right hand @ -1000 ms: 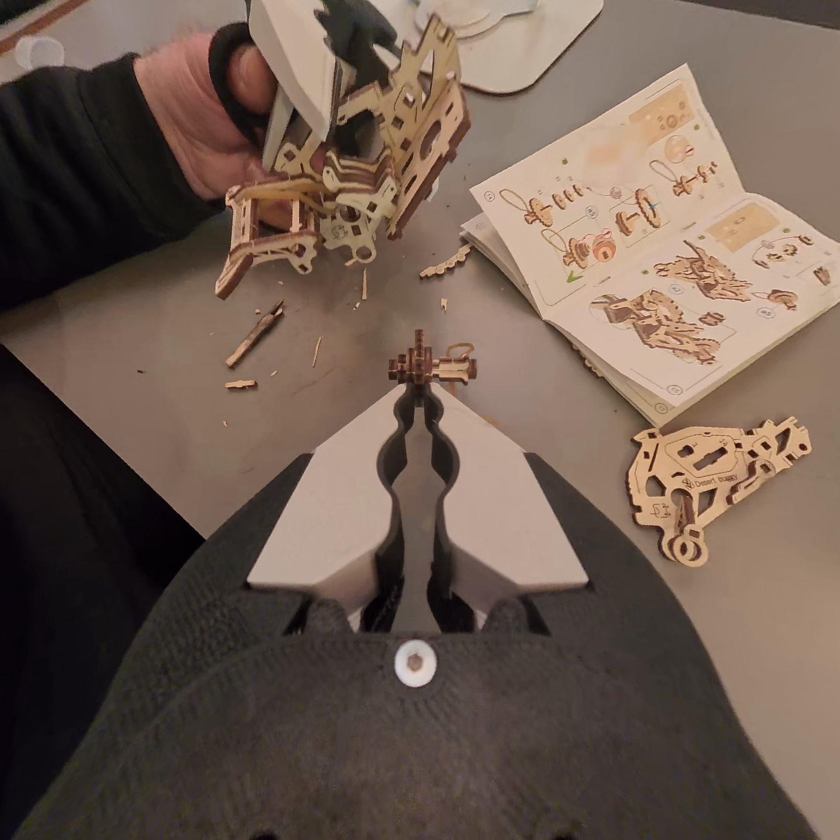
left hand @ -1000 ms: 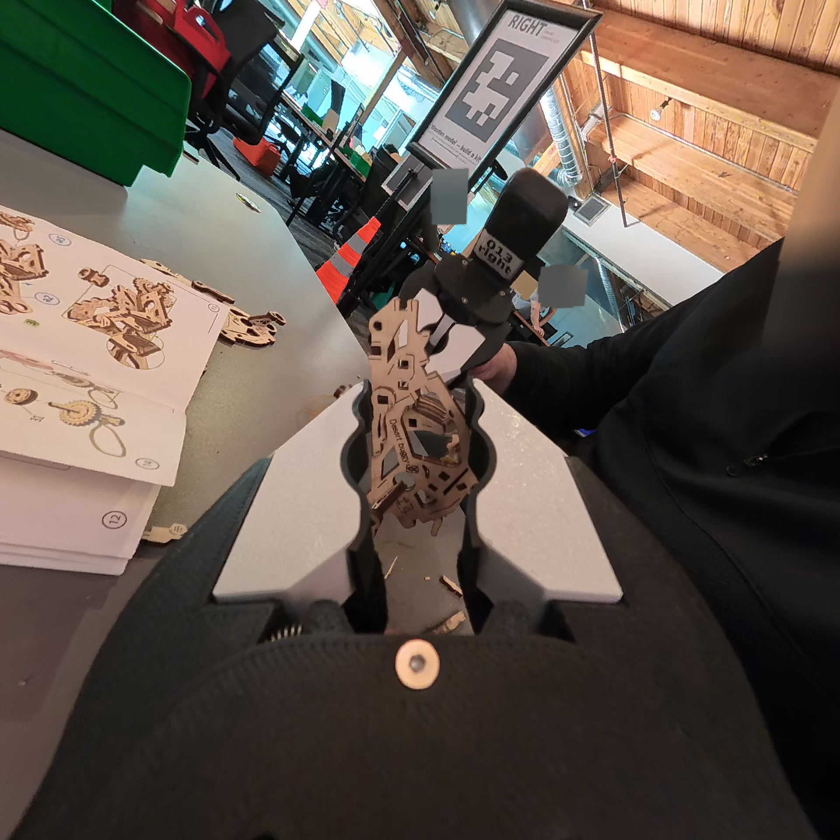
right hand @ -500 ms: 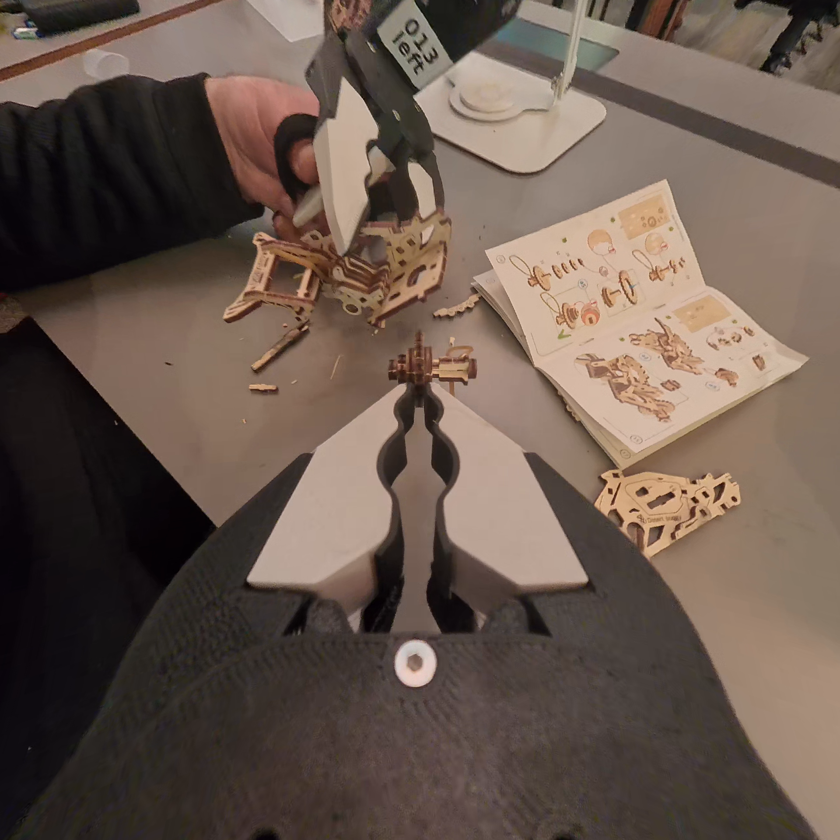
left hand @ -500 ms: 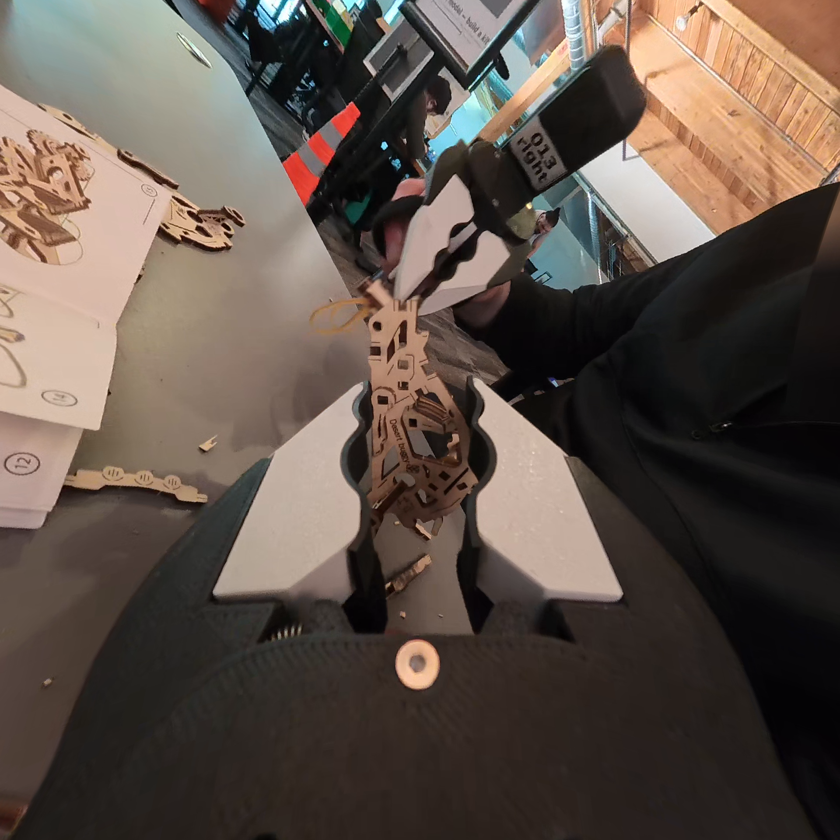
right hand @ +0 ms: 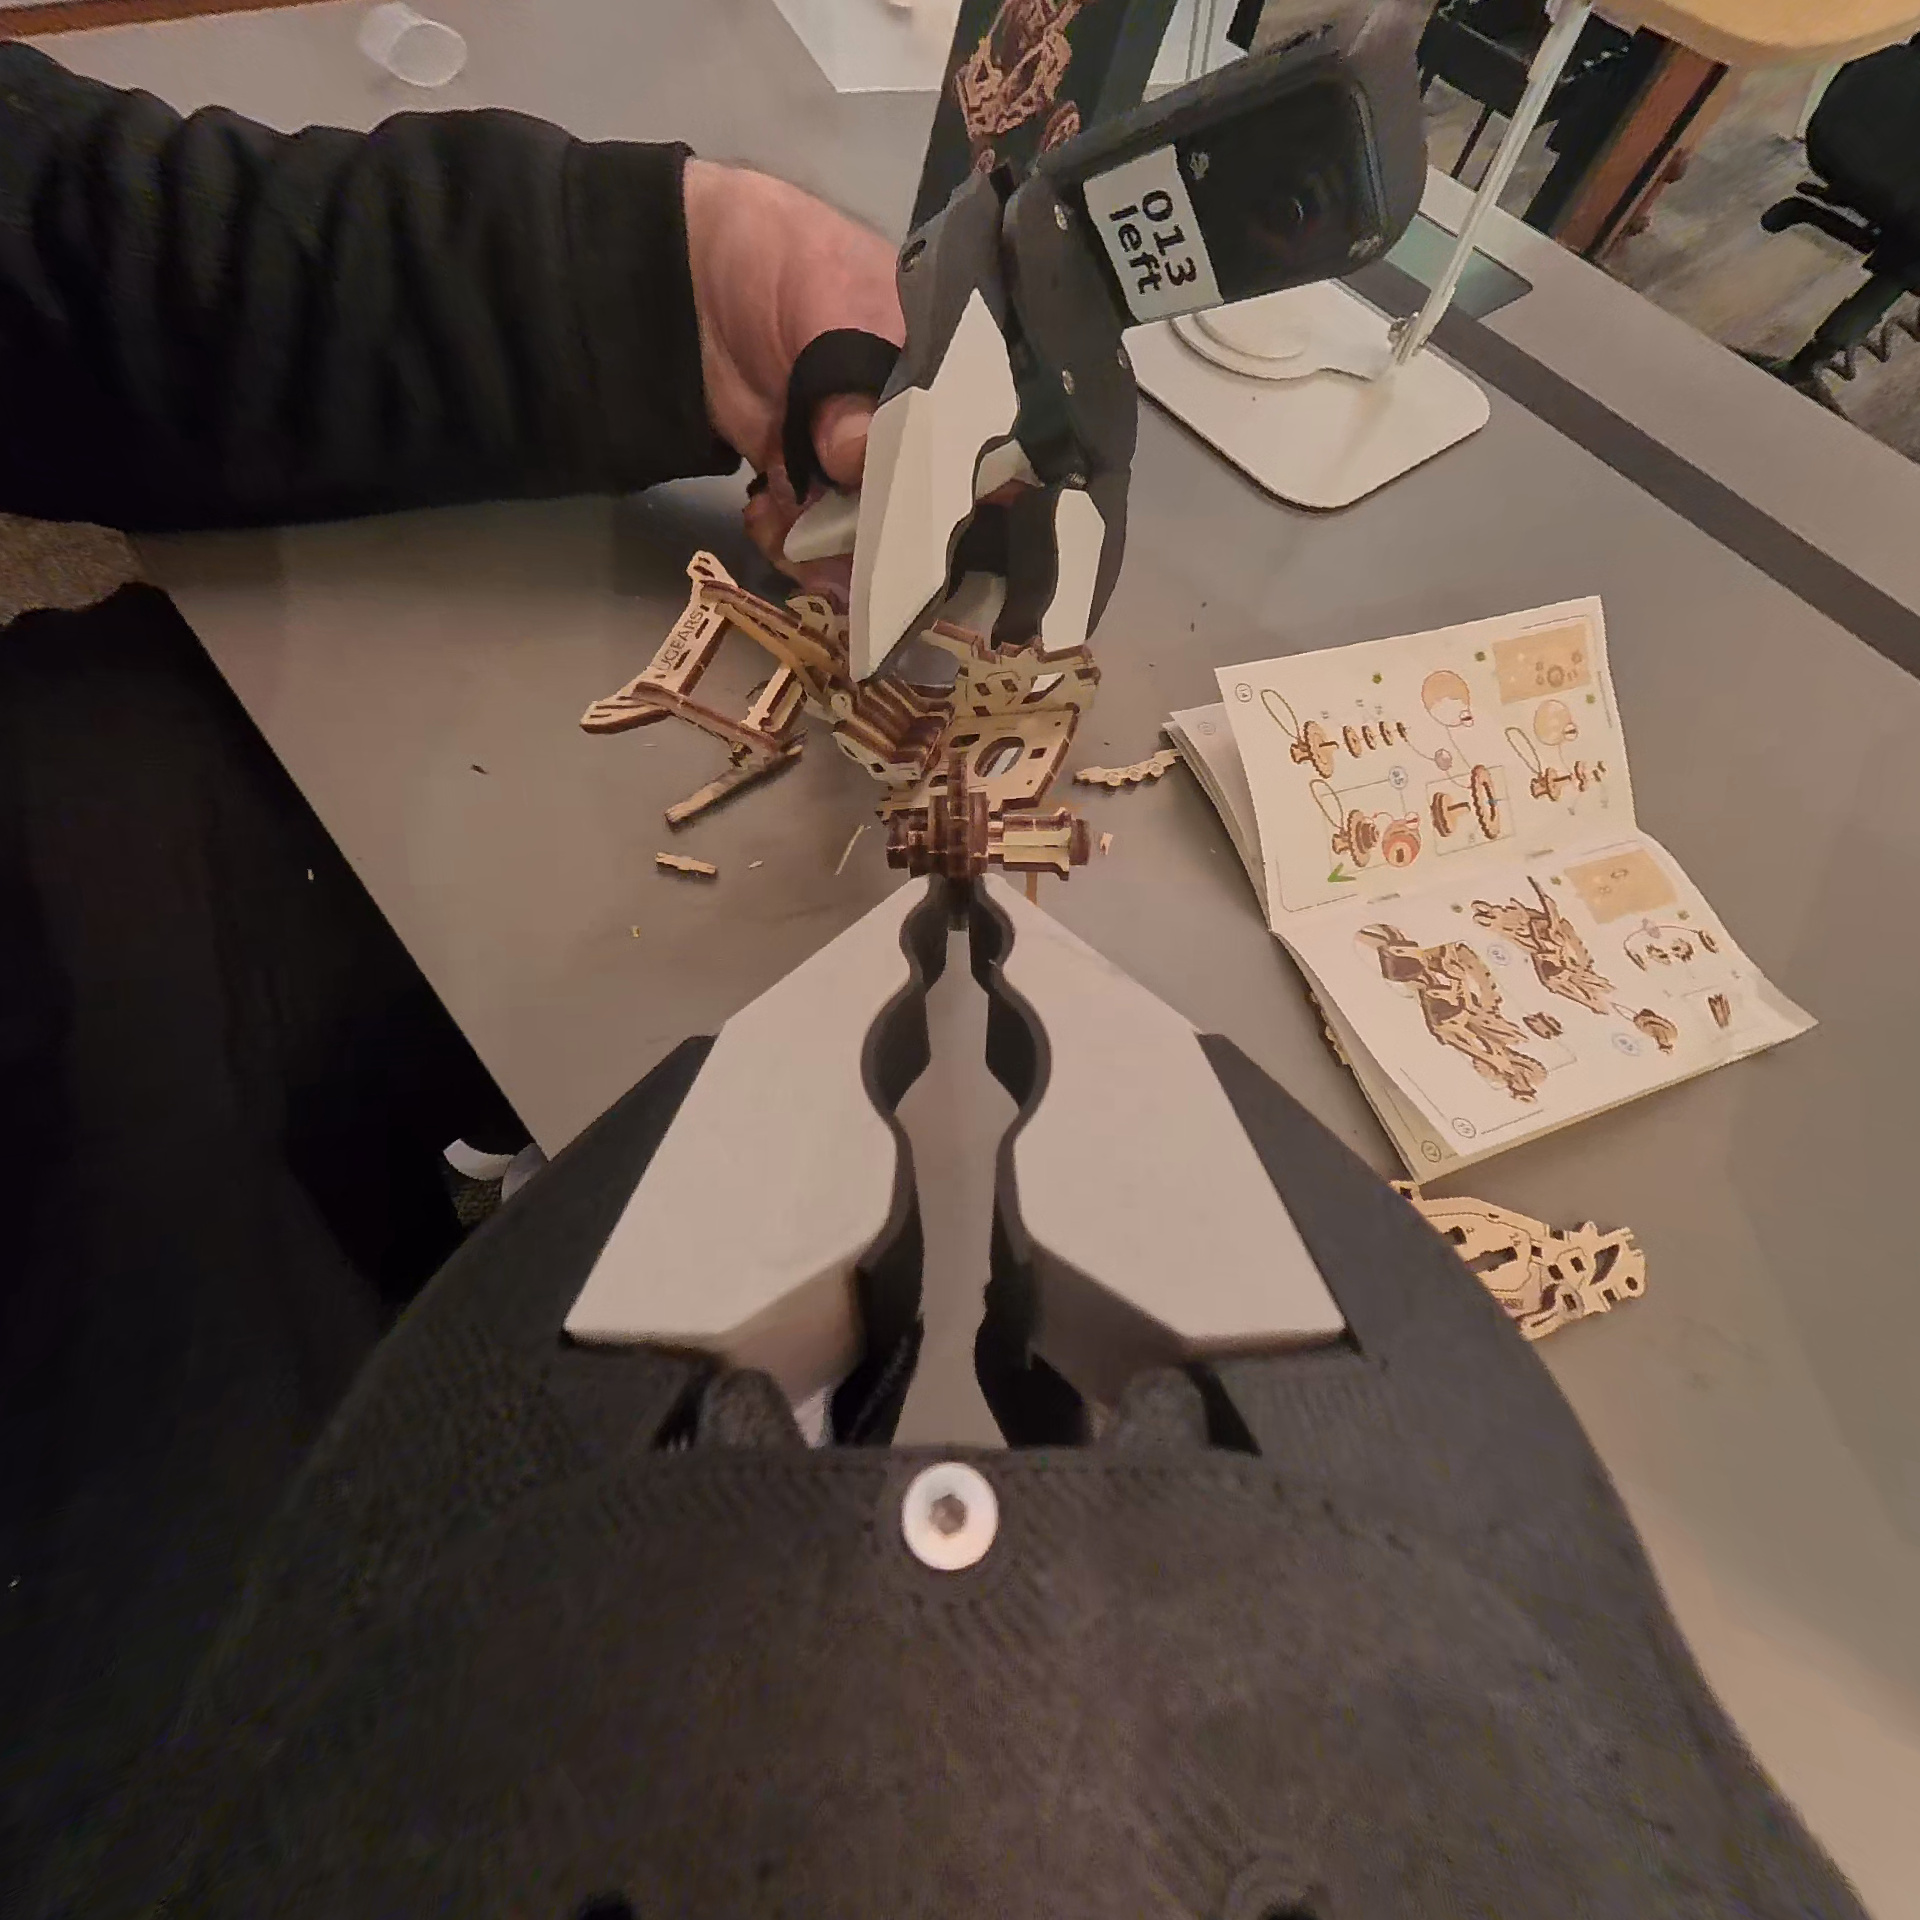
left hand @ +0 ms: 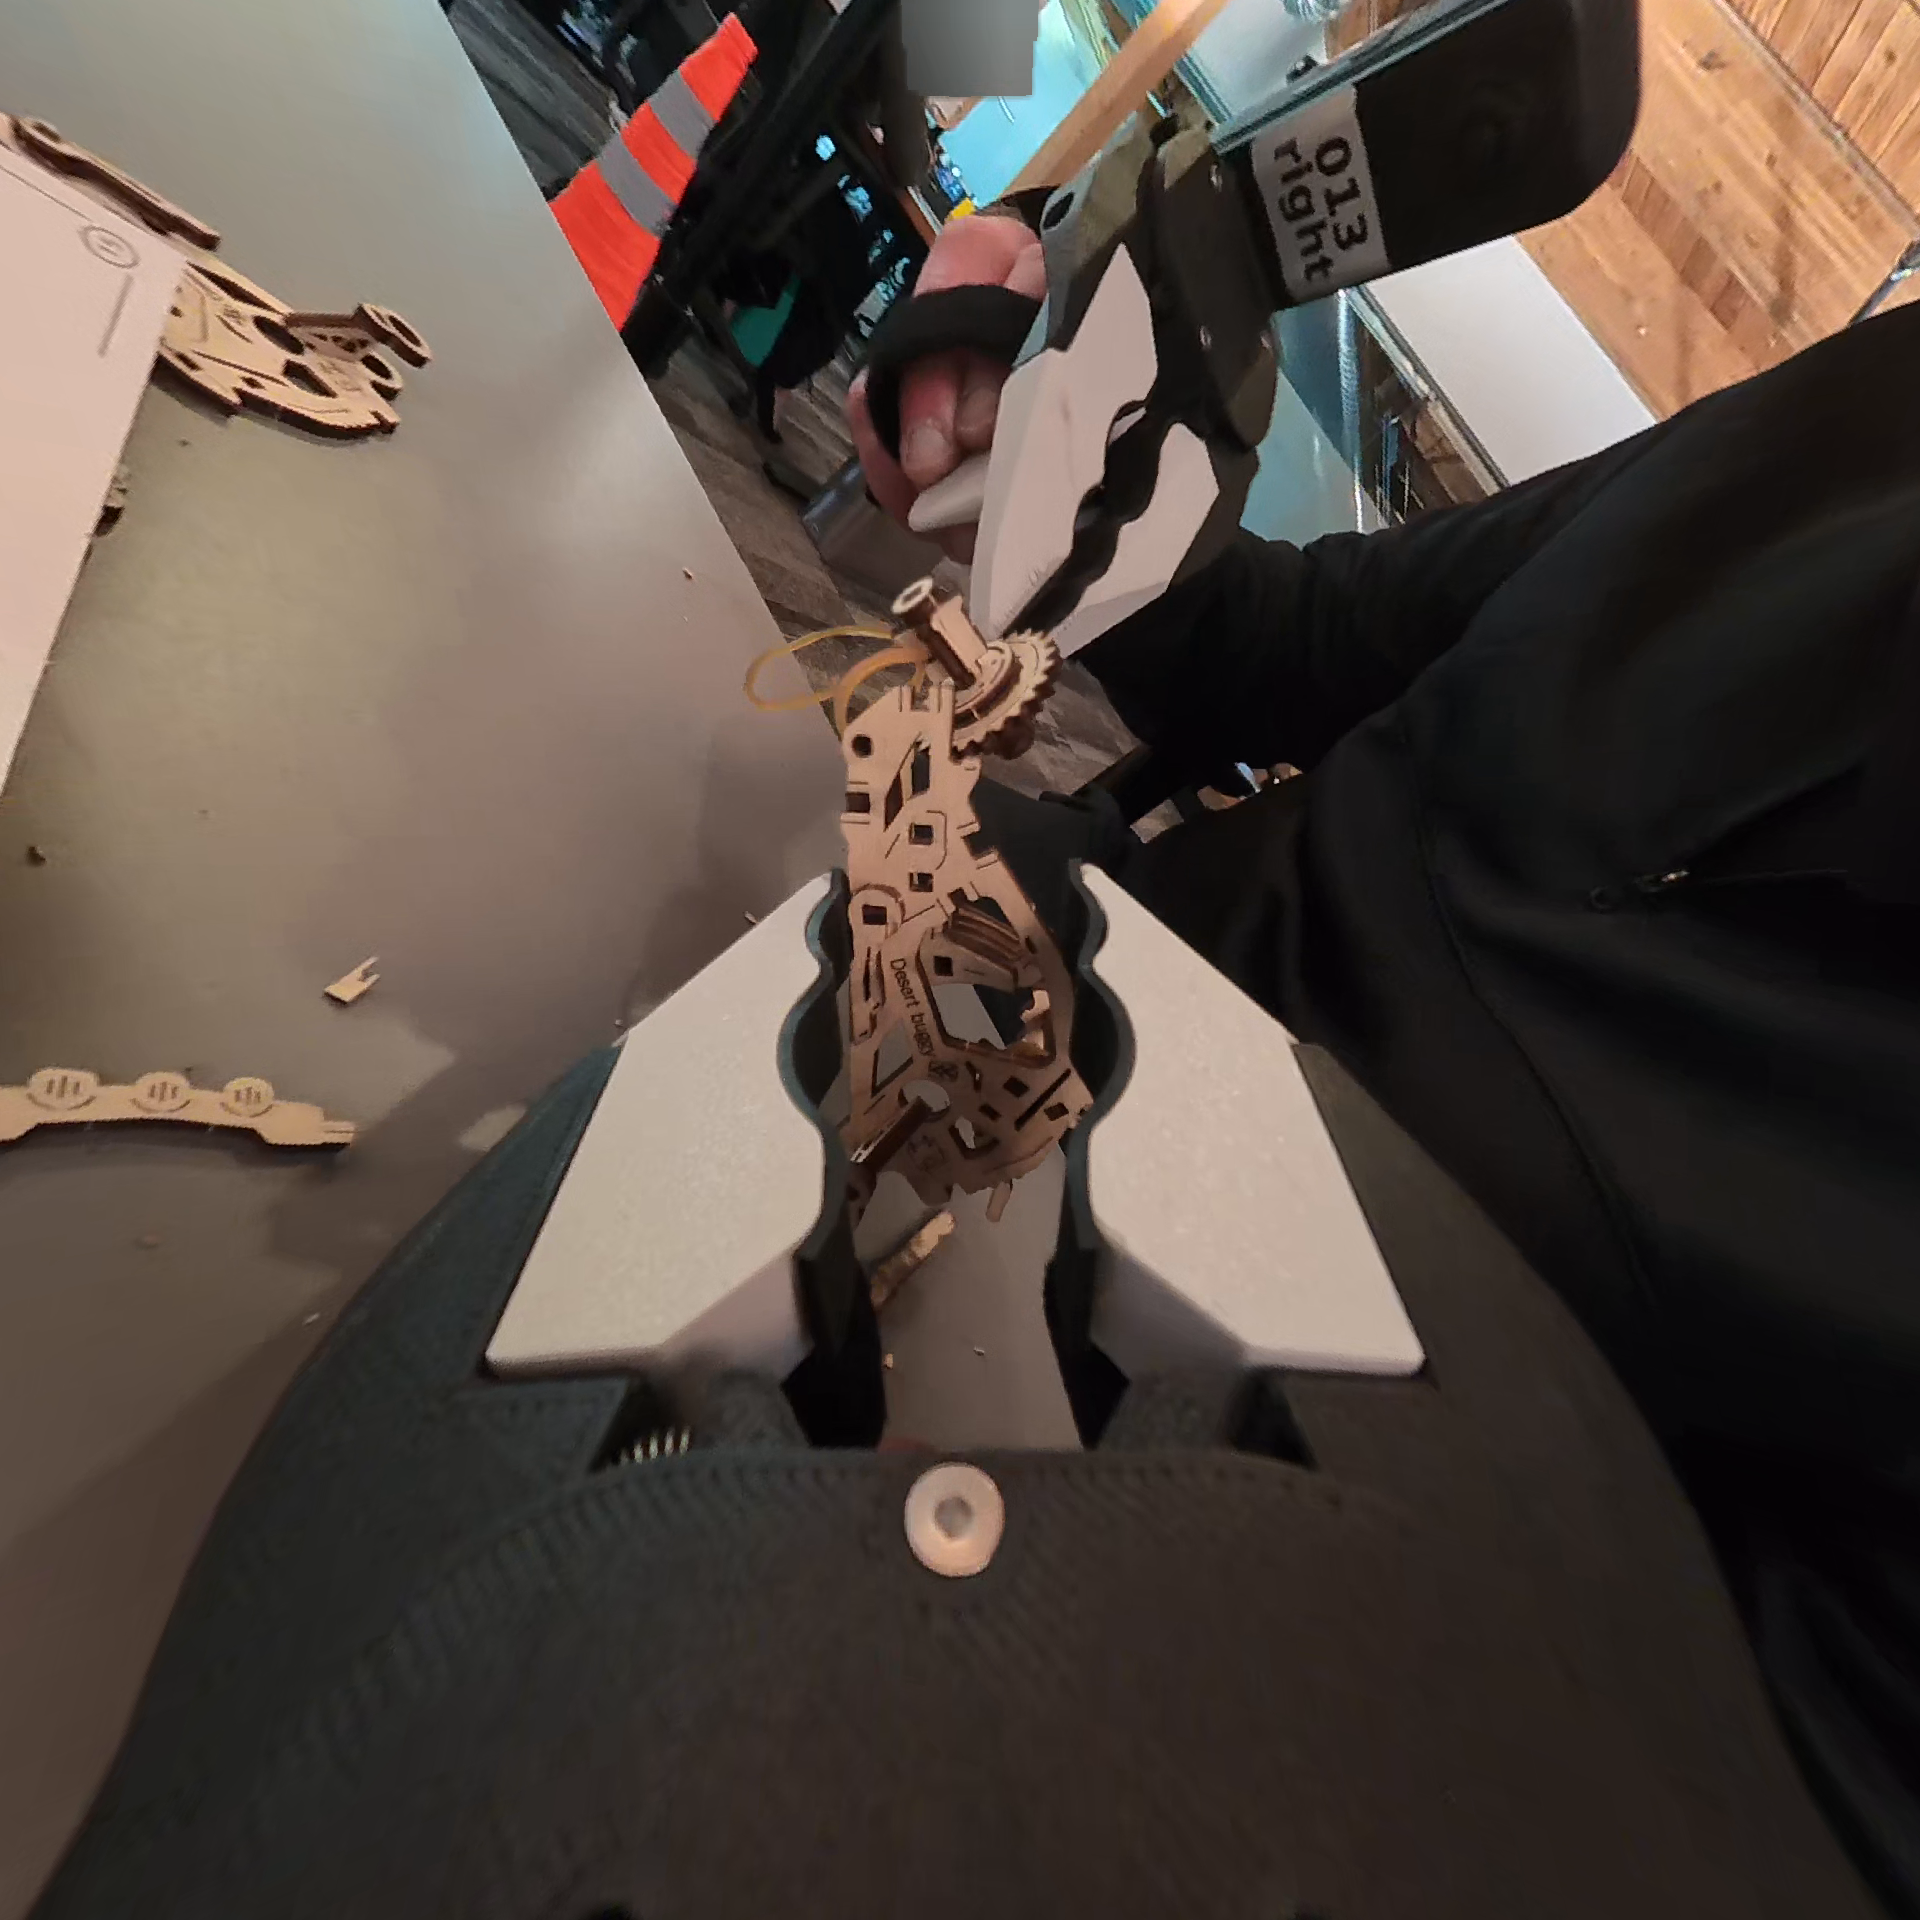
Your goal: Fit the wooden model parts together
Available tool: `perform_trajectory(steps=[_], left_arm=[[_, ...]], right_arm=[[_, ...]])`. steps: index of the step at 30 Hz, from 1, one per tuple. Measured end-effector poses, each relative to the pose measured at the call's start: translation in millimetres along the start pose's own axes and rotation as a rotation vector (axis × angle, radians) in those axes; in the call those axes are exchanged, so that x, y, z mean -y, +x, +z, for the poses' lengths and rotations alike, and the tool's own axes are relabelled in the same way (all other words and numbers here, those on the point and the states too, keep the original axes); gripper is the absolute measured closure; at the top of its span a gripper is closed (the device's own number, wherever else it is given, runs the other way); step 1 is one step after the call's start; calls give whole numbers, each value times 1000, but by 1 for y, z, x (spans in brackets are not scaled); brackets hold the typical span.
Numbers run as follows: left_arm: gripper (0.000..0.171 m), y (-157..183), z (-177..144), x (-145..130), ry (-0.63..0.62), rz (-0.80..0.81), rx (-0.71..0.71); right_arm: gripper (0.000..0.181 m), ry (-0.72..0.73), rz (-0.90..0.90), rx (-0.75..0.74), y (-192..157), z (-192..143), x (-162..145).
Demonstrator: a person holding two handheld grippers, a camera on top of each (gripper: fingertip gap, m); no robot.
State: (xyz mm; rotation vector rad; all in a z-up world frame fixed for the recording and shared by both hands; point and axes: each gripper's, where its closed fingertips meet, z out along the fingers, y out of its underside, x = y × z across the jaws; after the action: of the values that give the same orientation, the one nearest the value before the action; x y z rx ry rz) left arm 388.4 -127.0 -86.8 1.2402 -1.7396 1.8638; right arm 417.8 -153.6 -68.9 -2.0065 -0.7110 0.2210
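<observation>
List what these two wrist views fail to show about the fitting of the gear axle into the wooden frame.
- Seating: in the right wrist view the small wooden gear axle covers its meeting point with the pale laser-cut wooden frame.
- Grip point: in the left wrist view the right gripper has fingers that hide where they pinch.
- The yellow rubber band: its attachment is too small to tell.

From my seat I see pale tan wooden model parts (left hand: 961, 1039) with darker brown cut edges, a yellow rubber band (left hand: 800, 675) looped off them, all over a plain matte grey counter (right hand: 1714, 623). Both tools have light grey fingers (right hand: 748, 1132) lined in black, on black ribbed bodies. The booklet (right hand: 1455, 883) is white with tan drawings, and a cone (left hand: 644, 177) shows orange with grey stripes.
</observation>
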Motion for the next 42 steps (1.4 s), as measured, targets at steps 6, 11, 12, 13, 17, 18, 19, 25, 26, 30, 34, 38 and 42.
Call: perform_trajectory(steps=[6, 11, 12, 13, 17, 18, 19, 25, 26, 30, 34, 38, 42], left_arm=[[133, 5, 0, -5, -25, 15, -26], [133, 7, 1, -6, -33, 18, -35], [133, 7, 1, -7, -38, 20, -37], [133, 8, 2, -8, -43, 20, -39], [133, 8, 3, -8, -46, 17, -40], [133, 8, 3, -8, -44, 15, -42], [133, 8, 3, -8, -45, 13, -43], [133, 9, 3, -7, -37, 11, -59], [133, 10, 3, -6, -29, 10, -67], [133, 14, 1, -1, 10, -7, -108], [133, 20, 0, 1, 28, -9, -153], [133, 24, -3, 4, 52, -4, -185], [133, 30, -6, 8, 83, 4, -227]], right_arm=[[181, -12, -33, -6, 0, -1, -4], [181, -21, -34, -4, -1, 0, -6], [181, -21, -32, -2, -1, 0, -7], [181, -16, -30, 1, -2, 0, -6], [181, -2, -19, 12, -3, 0, -4], [181, 3, -14, 14, -3, 0, -3], [181, 7, -11, 17, -4, 0, -2], [181, 16, 1, 29, -6, 1, 0], [181, 24, 8, 30, -6, 0, 2], [181, 54, 37, 25, -3, -2, 7], [181, 108, 90, 39, 0, -6, 14], [181, 155, 139, 45, 5, -13, 18], [181, 174, 190, 74, 6, -14, 17]])
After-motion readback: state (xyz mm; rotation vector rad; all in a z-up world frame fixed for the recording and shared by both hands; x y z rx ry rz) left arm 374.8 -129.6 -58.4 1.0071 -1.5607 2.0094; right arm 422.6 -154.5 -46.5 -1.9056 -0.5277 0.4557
